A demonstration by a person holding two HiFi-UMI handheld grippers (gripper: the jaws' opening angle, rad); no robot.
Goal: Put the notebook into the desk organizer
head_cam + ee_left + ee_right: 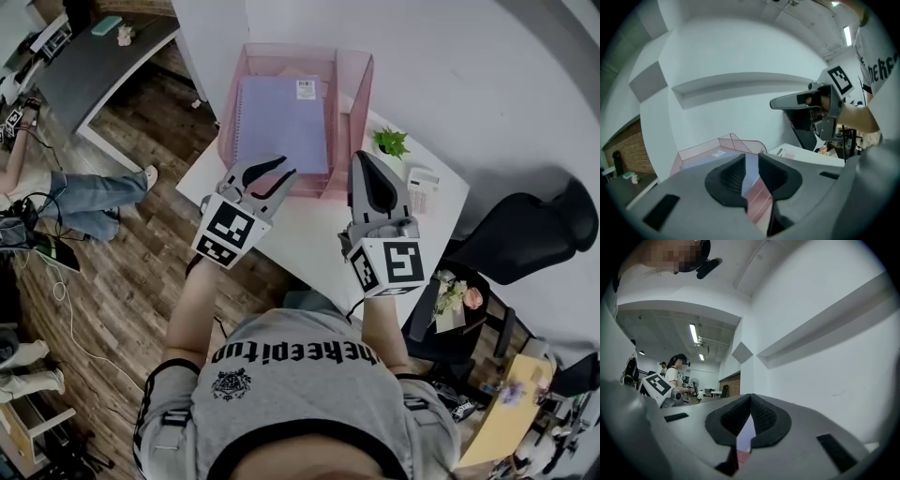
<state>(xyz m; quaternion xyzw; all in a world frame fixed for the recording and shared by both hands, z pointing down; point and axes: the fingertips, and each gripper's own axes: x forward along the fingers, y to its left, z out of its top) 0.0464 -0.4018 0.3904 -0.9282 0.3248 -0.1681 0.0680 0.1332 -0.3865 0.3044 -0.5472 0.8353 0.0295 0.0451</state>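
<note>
notebook (pixel 281 122): lies flat inside the pink organizer (pixel 354 80), sticker at its far right corner
organizer: sits on the white bench (pixel 309 234), back close to the wall
axis: notebook's long side runs away from the person, roughly in line with both claws
bearing: notebook is straight ahead of the left claw (pixel 281 172), just beyond its tips; the right claw (pixel 361 159) is off the near right corner, beside the tray's side wall
nearer: left claw (tips almost at the notebook's near edge, can't tell if they touch)
left claw state: parted a little, nothing between the pads, released
right claw state: tips together, clenched on nothing
status: judging by how things lie, the placing looks done; at most a nudge further in is left, then backing off
risk: an off-centre push from the left could skew the notebook against the mesh wall
</note>
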